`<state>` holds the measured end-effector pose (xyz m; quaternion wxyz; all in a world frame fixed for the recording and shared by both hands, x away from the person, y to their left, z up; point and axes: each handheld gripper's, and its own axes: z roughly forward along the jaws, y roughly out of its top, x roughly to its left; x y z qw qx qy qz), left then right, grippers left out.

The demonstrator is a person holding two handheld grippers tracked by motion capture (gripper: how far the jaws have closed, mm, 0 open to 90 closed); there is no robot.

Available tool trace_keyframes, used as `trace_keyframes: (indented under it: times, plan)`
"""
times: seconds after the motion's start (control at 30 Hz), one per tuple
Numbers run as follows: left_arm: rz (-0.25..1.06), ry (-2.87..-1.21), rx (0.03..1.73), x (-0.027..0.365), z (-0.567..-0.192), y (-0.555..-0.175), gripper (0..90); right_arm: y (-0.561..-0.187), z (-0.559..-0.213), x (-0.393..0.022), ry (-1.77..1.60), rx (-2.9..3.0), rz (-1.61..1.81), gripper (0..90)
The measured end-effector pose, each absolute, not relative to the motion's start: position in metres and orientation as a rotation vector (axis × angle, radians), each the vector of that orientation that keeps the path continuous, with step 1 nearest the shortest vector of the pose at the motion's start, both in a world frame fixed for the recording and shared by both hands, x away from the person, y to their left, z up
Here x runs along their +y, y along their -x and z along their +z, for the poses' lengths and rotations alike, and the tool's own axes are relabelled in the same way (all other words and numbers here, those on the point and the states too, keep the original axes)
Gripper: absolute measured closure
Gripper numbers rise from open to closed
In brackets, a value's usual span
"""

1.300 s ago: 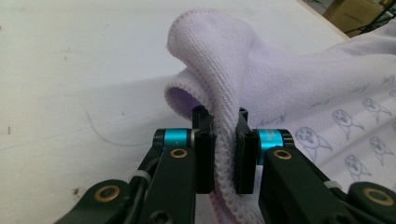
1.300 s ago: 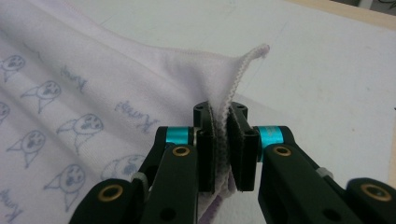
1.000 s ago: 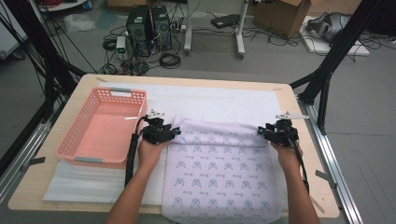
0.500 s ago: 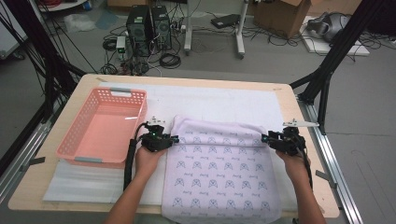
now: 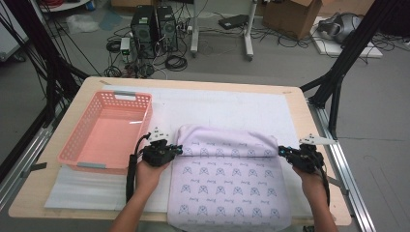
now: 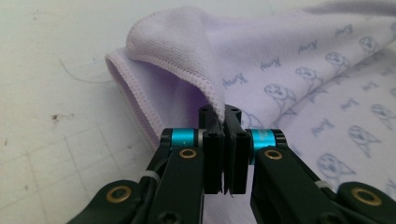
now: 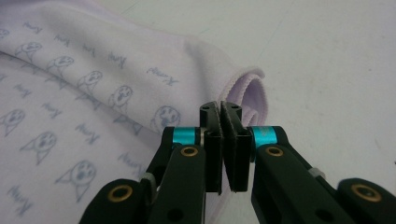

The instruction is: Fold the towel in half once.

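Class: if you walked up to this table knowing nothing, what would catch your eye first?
A lilac printed cloth lies across the table's near middle, its far edge folded back. The left gripper and right gripper each pinch a corner of that fold. An empty pink basket stands to the left.

The towel's (image 5: 227, 179) near edge hangs over the table (image 5: 309, 121) front, cut off by the picture's bottom edge.
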<state>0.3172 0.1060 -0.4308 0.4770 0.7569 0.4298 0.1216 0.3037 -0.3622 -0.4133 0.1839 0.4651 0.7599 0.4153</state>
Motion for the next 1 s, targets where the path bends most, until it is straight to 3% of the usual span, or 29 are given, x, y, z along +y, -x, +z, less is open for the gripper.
trace_keyframes:
  times: [0.4, 0.47, 0.5, 0.57, 0.67, 0.87, 0.93, 1.0]
  plan:
    - [0.244, -1.821, 0.981, 0.126, -0.441, -0.253, 86.5, -0.238, -0.416, -0.370, -1.235, 2.167, 1.226, 87.6]
    - [0.239, -1.819, 0.984, 0.127, -0.441, -0.250, 79.6, -0.232, -0.420, -0.370, -1.238, 2.180, 1.222, 87.1]
    - [0.239, -1.811, 0.993, 0.127, -0.439, -0.250, 71.1, -0.230, -0.421, -0.369, -1.252, 2.195, 1.213, 85.1]
    - [0.259, -1.796, 0.989, 0.127, -0.434, -0.252, 56.6, -0.229, -0.424, -0.368, -1.261, 2.189, 1.182, 72.2]
    - [0.277, -1.785, 0.974, 0.124, -0.427, -0.260, 51.5, -0.231, -0.416, -0.368, -1.268, 2.136, 1.193, 68.4]
    - [0.249, -1.834, 1.004, 0.106, -0.430, -0.289, 51.9, -0.250, -0.405, -0.350, -1.223, 2.155, 1.160, 69.9]
    - [0.239, -1.861, 1.021, 0.100, -0.435, -0.294, 57.1, -0.259, -0.408, -0.342, -1.217, 2.175, 1.137, 72.1]
    - [0.252, -1.916, 1.046, 0.093, -0.442, -0.295, 69.9, -0.266, -0.414, -0.338, -1.213, 2.192, 1.079, 77.5]
